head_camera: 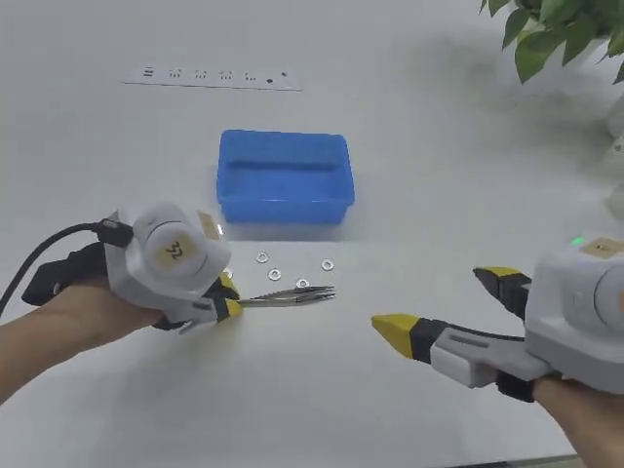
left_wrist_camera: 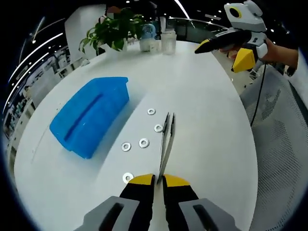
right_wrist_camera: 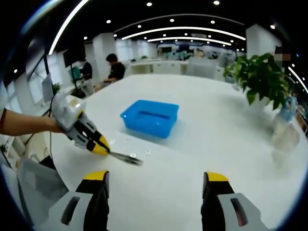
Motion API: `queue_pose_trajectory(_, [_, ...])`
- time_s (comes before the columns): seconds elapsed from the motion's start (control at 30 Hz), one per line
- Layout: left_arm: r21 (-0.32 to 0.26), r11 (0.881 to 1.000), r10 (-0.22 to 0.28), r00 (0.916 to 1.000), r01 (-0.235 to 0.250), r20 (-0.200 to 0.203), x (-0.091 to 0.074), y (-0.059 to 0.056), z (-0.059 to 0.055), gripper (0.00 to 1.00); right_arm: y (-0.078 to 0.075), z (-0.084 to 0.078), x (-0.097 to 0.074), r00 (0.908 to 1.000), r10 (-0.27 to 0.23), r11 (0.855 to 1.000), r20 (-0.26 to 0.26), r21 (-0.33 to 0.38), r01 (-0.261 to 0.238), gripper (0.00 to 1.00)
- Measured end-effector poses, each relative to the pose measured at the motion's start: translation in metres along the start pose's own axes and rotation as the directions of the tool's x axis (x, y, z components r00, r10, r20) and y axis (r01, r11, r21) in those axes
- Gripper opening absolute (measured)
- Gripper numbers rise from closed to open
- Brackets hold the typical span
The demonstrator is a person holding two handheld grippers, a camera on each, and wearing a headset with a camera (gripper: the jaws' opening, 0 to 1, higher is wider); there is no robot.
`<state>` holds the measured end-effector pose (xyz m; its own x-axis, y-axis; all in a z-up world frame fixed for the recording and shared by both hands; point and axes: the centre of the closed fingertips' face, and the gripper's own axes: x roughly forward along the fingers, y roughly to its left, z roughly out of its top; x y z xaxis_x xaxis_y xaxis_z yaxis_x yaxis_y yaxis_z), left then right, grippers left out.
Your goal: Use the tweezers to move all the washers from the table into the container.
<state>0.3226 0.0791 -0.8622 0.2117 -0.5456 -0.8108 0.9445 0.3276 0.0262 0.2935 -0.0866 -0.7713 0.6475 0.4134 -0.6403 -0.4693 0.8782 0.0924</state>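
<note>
Washers [head_camera: 274, 275] lie scattered on the white table [head_camera: 409, 136] at six o'clock from the blue container [head_camera: 283, 175]. The left gripper [head_camera: 226, 297] has its jaws clamped on the rear of the tweezers [head_camera: 288, 295], whose tips point to three o'clock beside one washer, likely lined up for a pick. The right gripper [head_camera: 434, 300] hangs at four o'clock, jaws spread and empty, probably just out of the way. The tabletop is smooth and bright. A power strip [head_camera: 214, 76] sits at eleven o'clock and a leafy plant [head_camera: 556, 29] at two. The right gripper view shows an open office beyond.

Open-plan office, ceiling light strips [right_wrist_camera: 192, 31], rows of desks [right_wrist_camera: 161, 66], seated person [right_wrist_camera: 114, 70], potted plant [right_wrist_camera: 262, 77]
</note>
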Motion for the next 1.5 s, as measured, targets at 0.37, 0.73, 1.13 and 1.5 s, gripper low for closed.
queue_pose_trajectory(0.37, [0.073,0.997,0.0,1.0,0.0,0.0,-0.007,-0.007,0.005,0.0,0.005,-0.004,0.0,0.9999,0.013,1.0,-0.001,0.011,-0.013,0.77])
queue_pose_trajectory(0.73, [0.116,0.993,0.018,0.9982,-0.025,0.057,-0.035,-0.019,0.027,0.0,0.016,0.0,0.0,0.999,0.043,0.999,0.013,-0.001,-0.043,0.73])
queue_pose_trajectory(1.13, [0.147,0.987,0.044,0.9906,-0.063,0.13,-0.068,-0.029,0.058,0.0,0.054,-0.004,0.009,0.9836,0.18,0.983,-0.013,-0.043,-0.18,0.54])
queue_pose_trajectory(1.5, [0.18,0.983,0.004,0.9884,-0.031,0.152,-0.08,-0.044,0.072,0.0,0.11,0.003,0.031,0.9227,0.378,0.903,-0.077,-0.188,-0.385,0.29])
